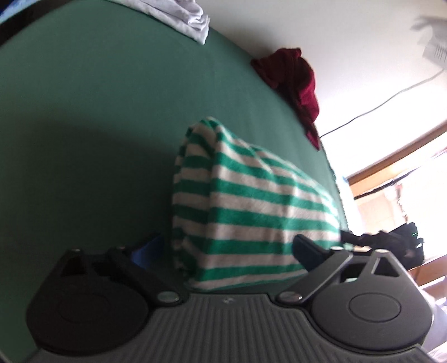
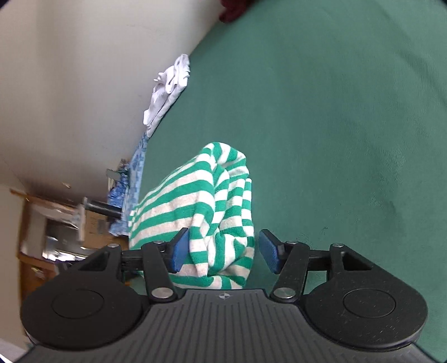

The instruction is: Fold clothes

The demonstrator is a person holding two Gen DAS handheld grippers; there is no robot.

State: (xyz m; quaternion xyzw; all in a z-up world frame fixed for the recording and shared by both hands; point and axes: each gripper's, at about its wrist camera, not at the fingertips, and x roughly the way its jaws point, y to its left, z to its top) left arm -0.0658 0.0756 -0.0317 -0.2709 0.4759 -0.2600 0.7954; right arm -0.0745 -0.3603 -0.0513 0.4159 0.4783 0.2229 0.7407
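Green sheet (image 1: pixel 83 117) covers the work surface, white wall behind. Striped top (image 1: pixel 245 212), green and white, lies bunched on the sheet, dead centre in both wrist views. Left gripper (image 1: pixel 223 251): jaws spread wide, top between them, pads not pressing. Right gripper (image 2: pixel 223 251): jaws parted, blue pads (image 2: pixel 269 252) either side of the fabric; left pad at the cloth's edge, right pad clear. Maroon garment (image 1: pixel 293 86) at 1 o'clock of the top, white cloth (image 1: pixel 181 16) at 11, left view.
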